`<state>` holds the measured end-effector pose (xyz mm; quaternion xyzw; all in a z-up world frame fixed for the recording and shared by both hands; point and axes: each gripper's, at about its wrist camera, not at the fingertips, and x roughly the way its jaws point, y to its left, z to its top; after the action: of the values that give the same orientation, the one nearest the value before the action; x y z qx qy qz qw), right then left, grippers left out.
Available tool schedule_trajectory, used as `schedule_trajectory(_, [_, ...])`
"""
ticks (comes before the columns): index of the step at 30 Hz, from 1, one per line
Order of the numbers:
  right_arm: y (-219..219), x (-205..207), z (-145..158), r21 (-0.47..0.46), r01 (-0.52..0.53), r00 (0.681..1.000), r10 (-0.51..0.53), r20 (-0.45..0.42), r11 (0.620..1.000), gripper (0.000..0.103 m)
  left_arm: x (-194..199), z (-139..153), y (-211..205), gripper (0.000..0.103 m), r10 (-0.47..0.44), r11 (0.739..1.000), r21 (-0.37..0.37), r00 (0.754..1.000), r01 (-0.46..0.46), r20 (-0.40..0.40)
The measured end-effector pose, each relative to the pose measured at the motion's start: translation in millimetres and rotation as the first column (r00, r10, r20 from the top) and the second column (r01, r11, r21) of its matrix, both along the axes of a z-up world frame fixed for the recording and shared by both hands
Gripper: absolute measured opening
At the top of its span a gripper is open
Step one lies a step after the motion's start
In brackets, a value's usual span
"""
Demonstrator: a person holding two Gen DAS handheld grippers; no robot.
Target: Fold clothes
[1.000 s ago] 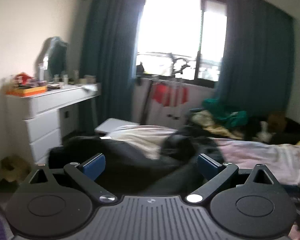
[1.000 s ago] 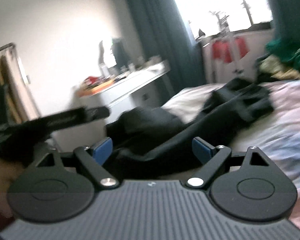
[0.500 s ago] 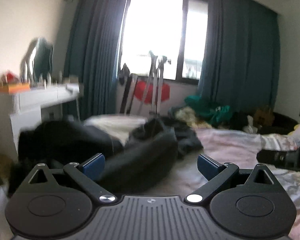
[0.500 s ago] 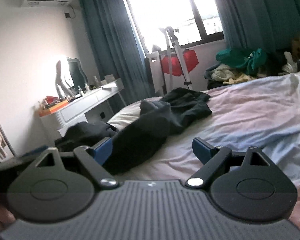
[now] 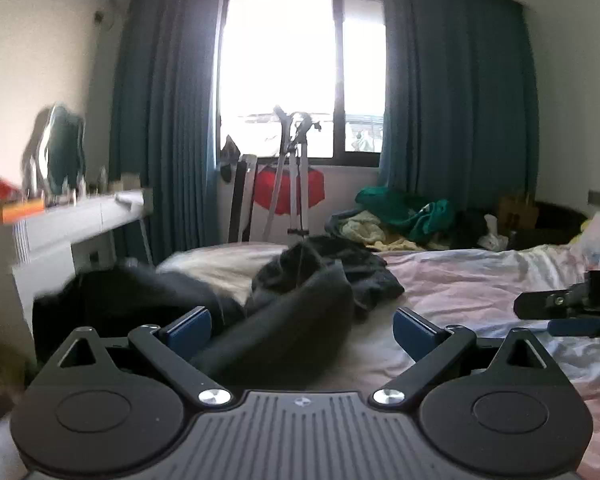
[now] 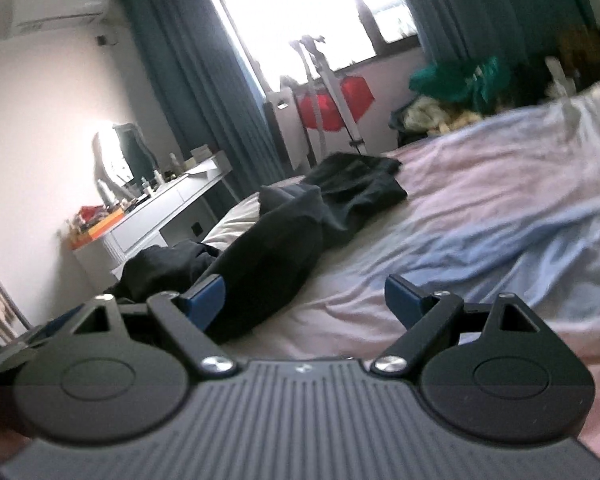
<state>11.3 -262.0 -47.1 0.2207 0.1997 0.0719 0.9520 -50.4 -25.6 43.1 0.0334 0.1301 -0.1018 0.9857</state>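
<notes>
Both grippers hover level above the bed (image 6: 480, 208), fingers spread wide and holding nothing: the left gripper (image 5: 302, 322) upright, the right gripper (image 6: 304, 292) tilted. A dark garment (image 5: 300, 320) lies crumpled on the bed's left side, its long axis running away toward the window (image 5: 300, 76).
</notes>
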Motion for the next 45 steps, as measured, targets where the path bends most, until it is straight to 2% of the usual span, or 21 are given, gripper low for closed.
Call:
schedule_trajectory(3, [-9, 39, 7, 0.044, -0.008, 0.997, 0.012, -0.078, 0.999, 0.089, 35, 5, -11, 0.099, 0.0, 0.999, 0.035, 0.999, 0.002, -0.048])
schedule_trajectory(5, [-12, 70, 17, 0.064, -0.038, 0.994, 0.045, -0.1, 0.997, 0.089, 59, -2, -5, 0.094, -0.005, 1.0, 0.003, 0.997, 0.005, -0.081])
schedule_trajectory(9, [-8, 152, 31, 0.087, -0.104, 0.983, 0.116, -0.144, 0.991, 0.088, 96, -26, 5, 0.093, 0.007, 0.998, -0.057, 0.991, -0.015, -0.132])
schedule_trajectory(11, [1, 202, 30, 0.1, -0.111, 0.976, 0.127, -0.174, 0.989, 0.088, 105, -37, 9, 0.093, 0.01, 0.997, -0.071, 0.992, -0.019, -0.129])
schedule_trajectory(14, [20, 284, 21, 0.109, -0.113, 0.965, 0.135, -0.227, 0.988, 0.087, 116, -47, 15, 0.093, 0.027, 0.998, -0.054, 0.995, -0.033, -0.094])
schedule_trajectory(16, [37, 342, 15, 0.07, -0.106, 0.958, 0.121, -0.261, 0.992, 0.087, 123, -54, 20, 0.093, 0.028, 0.998, -0.048, 0.997, -0.031, -0.076])
schedule_trajectory(19, [65, 418, 6, -0.054, -0.091, 0.953, 0.071, -0.296, 0.994, 0.087, 136, -69, 30, 0.095, 0.033, 0.996, -0.08, 0.997, -0.039, -0.075])
schedule_trajectory(24, [96, 479, -25, -0.188, -0.125, 0.927, 0.047, -0.371, 0.974, 0.085, 153, -90, 38, 0.095, 0.03, 0.99, -0.133, 0.994, -0.044, -0.109])
schedule_trajectory(25, [102, 492, -32, -0.214, -0.132, 0.922, 0.041, -0.386, 0.968, 0.079, 156, -93, 39, 0.095, 0.027, 0.989, -0.141, 0.993, -0.043, -0.114])
schedule_trajectory(26, [108, 504, -38, -0.239, -0.14, 0.916, 0.034, -0.4, 0.961, 0.069, 158, -96, 40, 0.095, 0.024, 0.988, -0.149, 0.993, -0.042, -0.119])
schedule_trajectory(27, [114, 516, -44, -0.265, -0.149, 0.91, 0.027, -0.414, 0.953, 0.065, 160, -99, 42, 0.096, 0.021, 0.987, -0.156, 0.992, -0.041, -0.123])
schedule_trajectory(29, [126, 540, -57, -0.314, -0.166, 0.898, 0.011, -0.44, 0.935, 0.037, 164, -104, 44, 0.097, 0.016, 0.984, -0.172, 0.991, -0.039, -0.133])
schedule_trajectory(31, [135, 531, -55, -0.354, -0.158, 0.903, -0.01, -0.429, 0.922, 0.023, 168, -110, 47, 0.097, 0.01, 0.982, -0.187, 0.99, -0.037, -0.142])
schedule_trajectory(32, [139, 527, -54, -0.375, -0.154, 0.907, -0.02, -0.421, 0.914, 0.021, 170, -113, 48, 0.097, 0.007, 0.98, -0.195, 0.989, -0.036, -0.147])
schedule_trajectory(34, [143, 510, -37, -0.436, -0.138, 0.933, -0.031, -0.359, 0.889, 0.019, 174, -119, 50, 0.097, 0.001, 0.977, -0.211, 0.988, -0.035, -0.156])
schedule_trajectory(36, [132, 486, -12, -0.452, -0.081, 0.953, -0.063, -0.295, 0.888, 0.018, 170, -116, 54, 0.097, 0.012, 0.974, -0.224, 0.988, -0.046, -0.151])
schedule_trajectory(38, [115, 457, 16, -0.471, 0.0, 0.961, -0.13, -0.245, 0.882, 0.018, 160, -108, 53, 0.095, 0.035, 0.973, -0.222, 0.989, -0.066, -0.141])
schedule_trajectory(41, [76, 393, 59, -0.429, 0.124, 0.968, -0.204, -0.146, 0.895, 0.017, 140, -94, 52, 0.095, 0.038, 0.971, -0.231, 0.994, -0.06, -0.1])
schedule_trajectory(45, [17, 285, 101, -0.312, 0.254, 0.956, -0.286, -0.061, 0.915, 0.015, 113, -73, 51, 0.095, 0.004, 0.965, -0.263, 0.999, -0.014, -0.039])
